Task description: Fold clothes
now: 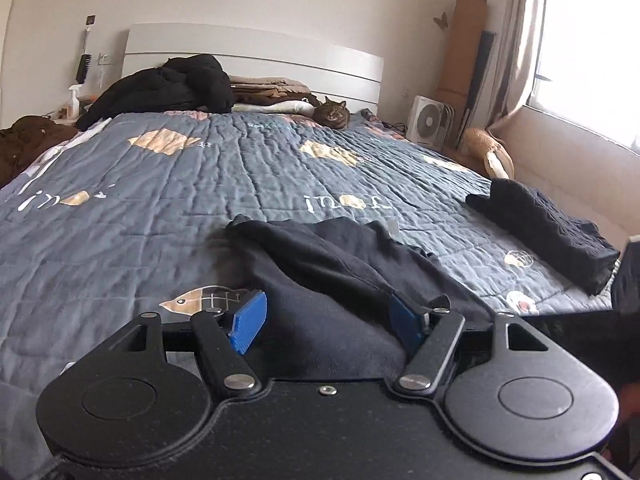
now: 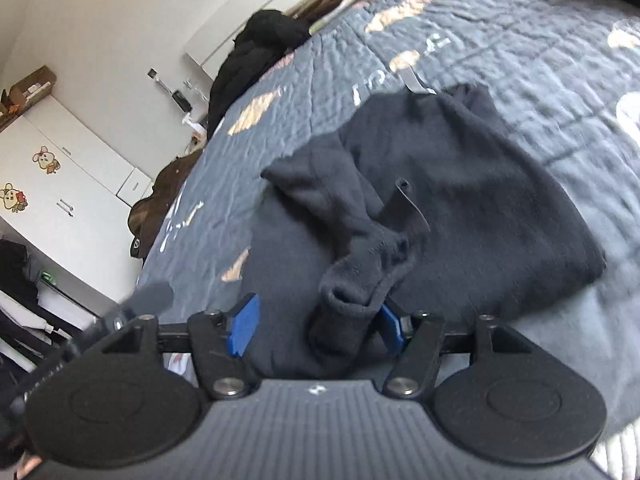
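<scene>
Left wrist view shows the left gripper [image 1: 328, 320] low over the near edge of the bed, its blue pads spread wide with dark cloth lying between them but not pinched. The right wrist view shows the right gripper [image 2: 316, 326] likewise spread, a rolled cuff or sleeve end [image 2: 344, 304] bunched up between the pads and touching the right one; nothing is clamped.

Beyond the fingers, the dark navy garment [image 2: 460, 200] lies crumpled on the grey quilt [image 1: 160, 208], one sleeve twisted over the body. It looks soft, limp and light, a knit or fleece that will sag and drag rather than hold shape, so it is best taken at hems, cuffs or shoulder seams, where the doubled fabric gives the pads something to bite.

Further right lies a folded dark piece [image 1: 548, 228]. Far off, by the headboard, a cat [image 1: 331, 114] rests beside a black jacket [image 1: 168, 88].
</scene>
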Demonstrator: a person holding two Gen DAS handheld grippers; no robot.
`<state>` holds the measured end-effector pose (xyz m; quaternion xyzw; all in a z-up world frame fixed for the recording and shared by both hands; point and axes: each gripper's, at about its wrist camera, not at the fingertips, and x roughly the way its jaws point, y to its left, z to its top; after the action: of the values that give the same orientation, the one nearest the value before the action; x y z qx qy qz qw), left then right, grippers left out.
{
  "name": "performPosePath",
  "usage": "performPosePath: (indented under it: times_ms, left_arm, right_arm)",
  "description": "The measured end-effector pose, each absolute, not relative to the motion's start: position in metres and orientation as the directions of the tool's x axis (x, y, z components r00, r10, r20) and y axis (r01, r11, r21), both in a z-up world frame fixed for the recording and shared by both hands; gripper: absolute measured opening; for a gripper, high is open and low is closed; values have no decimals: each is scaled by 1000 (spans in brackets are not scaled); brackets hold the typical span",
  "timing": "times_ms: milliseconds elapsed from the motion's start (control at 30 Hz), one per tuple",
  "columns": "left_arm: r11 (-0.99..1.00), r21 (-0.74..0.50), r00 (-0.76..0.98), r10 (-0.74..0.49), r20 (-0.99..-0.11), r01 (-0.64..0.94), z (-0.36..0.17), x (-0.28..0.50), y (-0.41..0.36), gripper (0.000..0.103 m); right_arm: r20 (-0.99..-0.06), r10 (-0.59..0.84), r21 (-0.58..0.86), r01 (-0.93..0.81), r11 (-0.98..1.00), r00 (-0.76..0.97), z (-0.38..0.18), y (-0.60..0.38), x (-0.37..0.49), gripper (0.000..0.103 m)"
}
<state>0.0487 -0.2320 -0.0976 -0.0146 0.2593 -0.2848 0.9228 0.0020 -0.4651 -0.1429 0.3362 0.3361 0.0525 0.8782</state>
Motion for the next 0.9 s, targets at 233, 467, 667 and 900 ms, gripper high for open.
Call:
performPosePath:
  times_ms: [233,467,667,900]
  left_arm:
    - [843,-180,708,-526,-472,506,-100,47,-224,71]
    - [851,-171,713,-512,-479,497,-100,47,-221,71]
    - [859,-168,722,-501,-477,484,-98,48,-218,71]
    - [864,-163,722,-491,-488,477,-100,50,-221,72]
  right_arm:
    - [-650,245,534,204,820,720,-160,-453,24,60]
    - [-585,264,659,260,706,767,-165,-471,21,15]
    - [-478,285,750,217,624,831,-130,-497,22,10]
    - [-425,210,736,201,647,880,-90,-544,6,7]
